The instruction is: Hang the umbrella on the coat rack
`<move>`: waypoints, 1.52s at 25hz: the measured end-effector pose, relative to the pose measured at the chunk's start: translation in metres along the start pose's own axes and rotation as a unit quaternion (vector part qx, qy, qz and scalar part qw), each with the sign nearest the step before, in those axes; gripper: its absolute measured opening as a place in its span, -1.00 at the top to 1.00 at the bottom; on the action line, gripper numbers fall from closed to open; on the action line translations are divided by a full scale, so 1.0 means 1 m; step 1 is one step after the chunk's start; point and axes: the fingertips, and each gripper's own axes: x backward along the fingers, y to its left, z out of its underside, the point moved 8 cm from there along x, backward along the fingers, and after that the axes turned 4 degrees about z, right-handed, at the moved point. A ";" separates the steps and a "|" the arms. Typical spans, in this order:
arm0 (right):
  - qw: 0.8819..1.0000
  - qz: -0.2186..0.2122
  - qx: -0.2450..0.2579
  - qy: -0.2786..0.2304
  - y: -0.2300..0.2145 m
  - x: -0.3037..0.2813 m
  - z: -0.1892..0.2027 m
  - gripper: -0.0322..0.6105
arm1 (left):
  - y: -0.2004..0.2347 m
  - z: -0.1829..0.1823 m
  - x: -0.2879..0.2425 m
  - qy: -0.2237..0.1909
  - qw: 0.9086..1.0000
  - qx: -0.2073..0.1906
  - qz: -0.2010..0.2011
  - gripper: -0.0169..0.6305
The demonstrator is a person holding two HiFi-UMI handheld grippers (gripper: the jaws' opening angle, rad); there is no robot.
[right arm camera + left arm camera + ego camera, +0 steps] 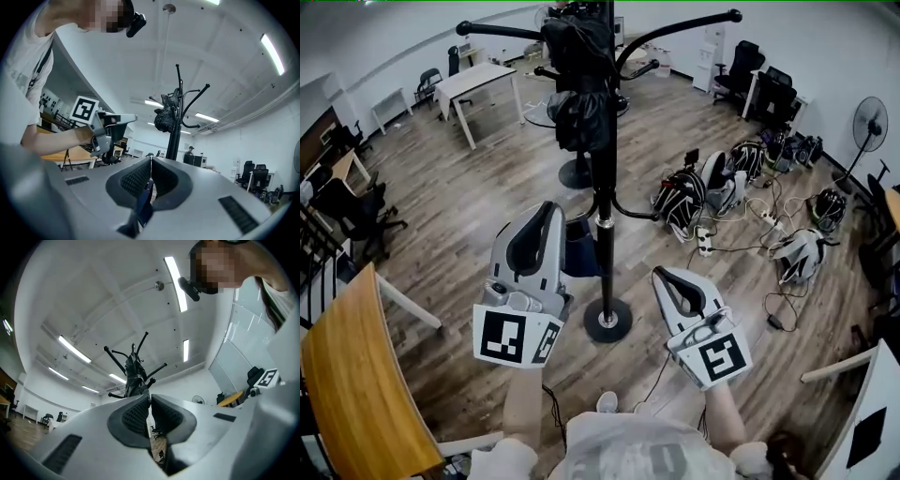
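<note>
The coat rack (pixel 602 178) holding the black umbrella (pixel 581 94) stands between the left gripper (pixel 551 211) and right gripper (pixel 662 275), both with fingers closed on nothing, cables (pixel 741 248) lying behind it, its top cut off.

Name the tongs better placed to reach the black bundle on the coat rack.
Left, probably: the left tongs, shut and empty, point up beside the coat rack under the black bundle; the right tongs sit farther out.

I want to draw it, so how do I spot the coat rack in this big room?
Look at the middle of the wooden floor. The coat rack is a tall black pole on a round base, with a dark bundle hanging high up. Unlike the standing fan at the right, it has curved arms ending in little balls.
</note>
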 end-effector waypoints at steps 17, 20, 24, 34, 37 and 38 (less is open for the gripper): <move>0.998 0.025 -0.045 0.027 0.018 0.017 0.050 0.81 | -0.057 0.085 0.095 0.122 0.987 0.045 -0.098 0.87; 0.998 0.030 -0.046 0.023 0.016 0.018 0.049 0.81 | -0.055 0.080 0.096 0.119 0.987 0.037 -0.097 0.87; 0.998 0.031 -0.046 0.018 0.014 0.020 0.047 0.81 | -0.057 0.081 0.100 0.124 0.986 0.040 -0.101 0.87; 0.998 0.043 -0.050 0.017 0.009 0.024 0.048 0.81 | -0.053 0.081 0.103 0.132 0.985 0.042 -0.106 0.87; 0.998 0.045 -0.050 0.020 0.008 0.025 0.049 0.81 | -0.054 0.082 0.103 0.134 0.984 0.048 -0.106 0.87; 0.998 0.045 -0.050 0.021 0.008 0.025 0.049 0.81 | -0.054 0.083 0.103 0.134 0.984 0.050 -0.106 0.87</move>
